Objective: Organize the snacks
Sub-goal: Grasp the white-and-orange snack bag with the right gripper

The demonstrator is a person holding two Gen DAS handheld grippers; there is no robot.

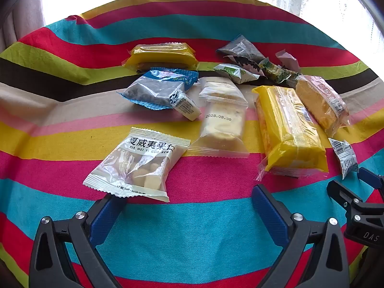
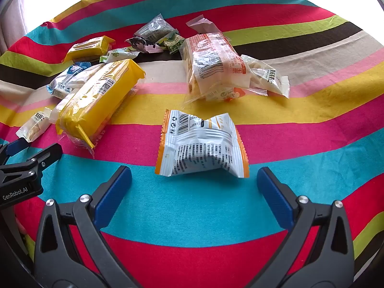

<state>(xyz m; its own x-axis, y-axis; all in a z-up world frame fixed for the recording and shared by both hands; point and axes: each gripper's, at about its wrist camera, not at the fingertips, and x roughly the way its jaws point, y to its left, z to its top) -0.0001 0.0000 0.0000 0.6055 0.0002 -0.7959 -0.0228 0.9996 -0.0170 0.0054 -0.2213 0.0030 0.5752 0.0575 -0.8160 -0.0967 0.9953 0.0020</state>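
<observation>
**Over the striped cloth, both jaws wide and nothing held**

Over at the left wrist view, the left hand-held gripper hovers spread wide and empty above the striped cloth. Its left pad sits right at the near edge of the macadamia packet, apart from the larger yellow cake pack beyond. That packet looks light, crinkly and slippery; I'd pinch it across a flat sealed edge.

Now the right wrist view: the right hand-held gripper is also splayed open, empty. The white-and-orange packet lies just ahead, centred between the pads, puffy and soft. Squeeze gently across its width.
</observation>
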